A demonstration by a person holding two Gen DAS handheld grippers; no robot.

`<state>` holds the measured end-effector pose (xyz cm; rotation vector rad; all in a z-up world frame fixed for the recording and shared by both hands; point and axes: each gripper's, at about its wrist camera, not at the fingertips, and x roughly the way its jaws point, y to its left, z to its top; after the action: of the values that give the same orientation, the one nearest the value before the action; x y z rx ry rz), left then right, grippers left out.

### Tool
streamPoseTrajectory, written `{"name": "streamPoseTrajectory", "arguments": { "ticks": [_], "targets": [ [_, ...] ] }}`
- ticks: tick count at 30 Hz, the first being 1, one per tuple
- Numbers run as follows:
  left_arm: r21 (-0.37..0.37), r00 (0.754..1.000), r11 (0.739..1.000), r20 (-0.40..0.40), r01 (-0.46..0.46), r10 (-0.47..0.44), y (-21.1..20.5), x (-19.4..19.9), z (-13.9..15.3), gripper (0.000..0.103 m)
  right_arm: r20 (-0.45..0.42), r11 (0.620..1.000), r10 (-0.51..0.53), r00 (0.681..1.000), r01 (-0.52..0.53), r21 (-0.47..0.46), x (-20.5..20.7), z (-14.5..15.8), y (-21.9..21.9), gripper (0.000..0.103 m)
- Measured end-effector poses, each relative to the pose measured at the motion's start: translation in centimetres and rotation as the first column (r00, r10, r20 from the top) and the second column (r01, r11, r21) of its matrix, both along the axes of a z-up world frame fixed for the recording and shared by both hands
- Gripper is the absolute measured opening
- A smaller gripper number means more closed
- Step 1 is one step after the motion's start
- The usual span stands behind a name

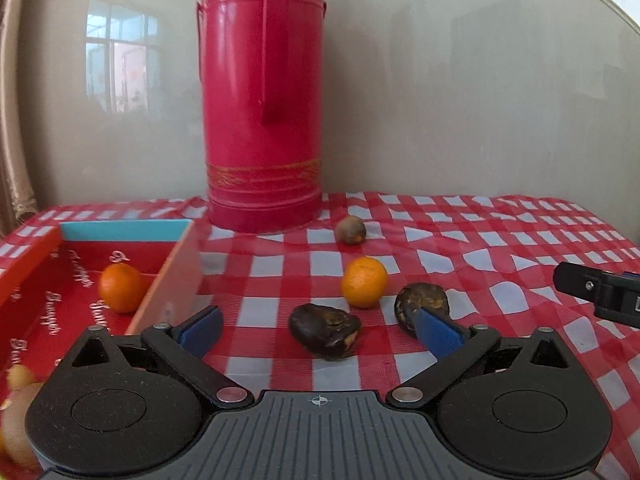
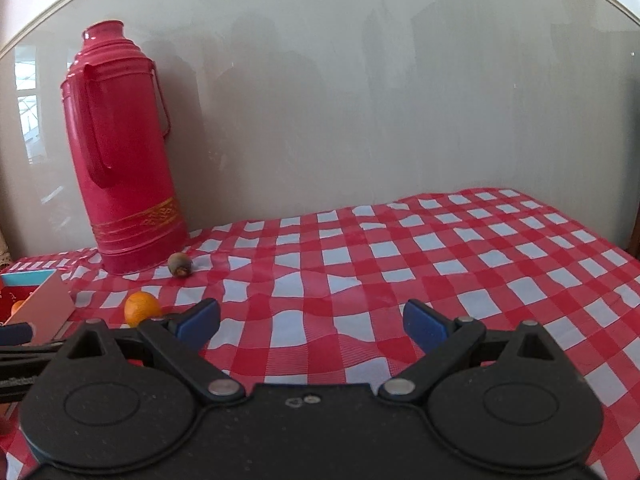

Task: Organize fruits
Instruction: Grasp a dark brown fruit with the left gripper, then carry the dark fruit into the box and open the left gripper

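Observation:
My left gripper (image 1: 318,314) is open over the red checked cloth. A dark wrinkled fruit (image 1: 324,332) lies between its blue pads (image 1: 200,330), which do not touch it. A second dark fruit (image 1: 422,304) sits just behind the right pad. An orange (image 1: 364,282) lies beyond them, and a small brown fruit (image 1: 351,230) rests near the thermos. Another orange (image 1: 120,288) lies inside the red box (image 1: 168,272) at left. My right gripper (image 2: 311,308) is open above bare cloth with nothing between its fingers. The orange (image 2: 141,309) and the small brown fruit (image 2: 181,264) lie to its left.
A tall red thermos (image 1: 262,120) stands at the back against the glossy wall, also seen as the thermos (image 2: 124,168) in the right wrist view. Pale yellowish fruits (image 1: 18,376) show at the box's near corner. The checked cloth (image 2: 440,264) stretches to the right.

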<state>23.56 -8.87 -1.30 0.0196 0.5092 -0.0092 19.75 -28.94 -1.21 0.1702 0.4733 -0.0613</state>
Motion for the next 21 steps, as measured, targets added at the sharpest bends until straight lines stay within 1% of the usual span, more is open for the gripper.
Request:
{"name": "streamPoseTrajectory", "arguments": {
  "ticks": [3,7,8,9,10,11,16,21],
  "targets": [
    [0.010,0.999,1.000,-0.032,-0.009,0.010,-0.4,1.5,-0.7,0.084,-0.015,1.000,-0.013,1.000,0.013,0.009,0.6,-0.4,-0.6,0.093],
    [0.009,0.996,1.000,-0.081,-0.028,0.028,-0.1,3.1,-1.6,0.080,-0.023,0.999,-0.029,0.999,0.030,0.029,1.1,-0.7,-1.4,0.093],
    [0.010,0.995,1.000,-0.092,-0.026,0.027,0.0,3.3,-1.9,0.076,-0.023,0.999,-0.030,0.999,0.031,0.032,1.2,-0.7,-1.5,0.093],
    [0.008,0.994,1.000,-0.104,-0.025,0.026,0.1,3.5,-2.1,0.060,-0.022,0.999,-0.030,0.999,0.030,0.034,1.2,-0.6,-1.5,0.093],
    [-0.008,0.993,1.000,-0.117,-0.012,0.011,0.2,3.7,-2.2,0.049,-0.021,0.999,-0.029,0.999,0.029,0.034,1.2,-0.6,-1.6,0.093],
    [-0.008,0.993,1.000,-0.114,-0.011,0.010,0.1,3.7,-2.2,0.045,-0.020,0.999,-0.027,0.999,0.028,0.034,1.2,-0.6,-1.5,0.093],
    [-0.004,0.996,1.000,-0.093,-0.005,0.004,0.0,2.8,-1.9,0.045,-0.022,0.999,-0.024,0.999,0.025,0.044,1.1,-0.5,-1.4,0.093],
    [-0.004,0.999,1.000,-0.047,-0.014,0.014,0.8,0.5,-0.7,0.045,-0.026,0.999,-0.001,1.000,0.003,0.048,0.2,-0.4,-0.8,0.093]
  ]
}}
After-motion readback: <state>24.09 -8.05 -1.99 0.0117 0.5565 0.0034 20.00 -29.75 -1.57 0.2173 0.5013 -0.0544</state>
